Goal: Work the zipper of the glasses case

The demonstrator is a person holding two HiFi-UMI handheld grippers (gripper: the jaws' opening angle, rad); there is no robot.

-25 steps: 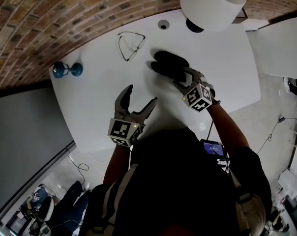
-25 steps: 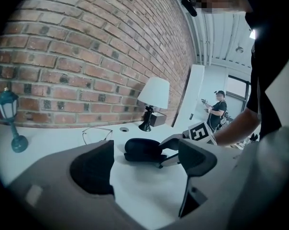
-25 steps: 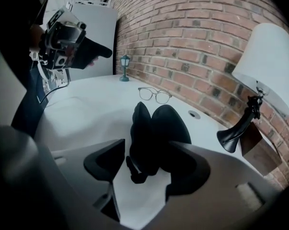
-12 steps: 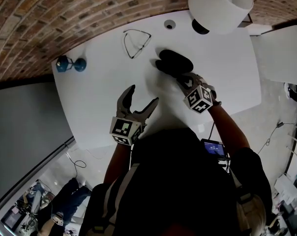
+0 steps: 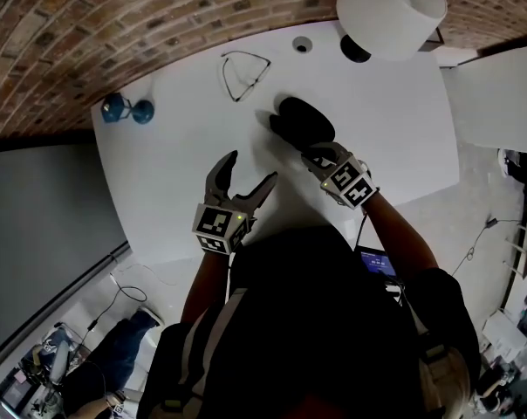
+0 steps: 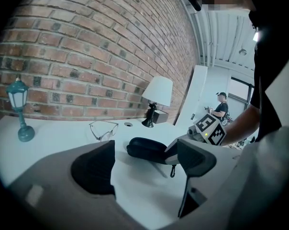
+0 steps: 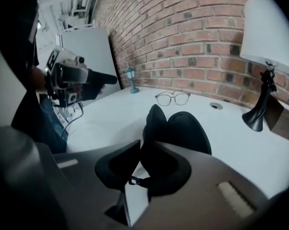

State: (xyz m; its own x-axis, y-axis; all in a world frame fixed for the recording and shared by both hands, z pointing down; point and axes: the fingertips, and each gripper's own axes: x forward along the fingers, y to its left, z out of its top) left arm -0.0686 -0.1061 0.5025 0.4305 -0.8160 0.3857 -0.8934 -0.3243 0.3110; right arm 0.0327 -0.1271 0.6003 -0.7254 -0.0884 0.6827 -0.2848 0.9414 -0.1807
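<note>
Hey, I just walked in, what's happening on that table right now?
A person works at a white table with a gripper in each hand. The right gripper has just been closing its jaws at the near end of the black glasses case, with the zipper pull between them. The left gripper hangs open and empty over the table, short of the case. The glasses lie further back, apart from the case.

left claw (image 6: 145, 170): jaws wide apart, empty | glasses case (image 6: 145, 147): on table (image 6: 63, 139), ahead | glasses (image 6: 104, 129): behind it
</note>
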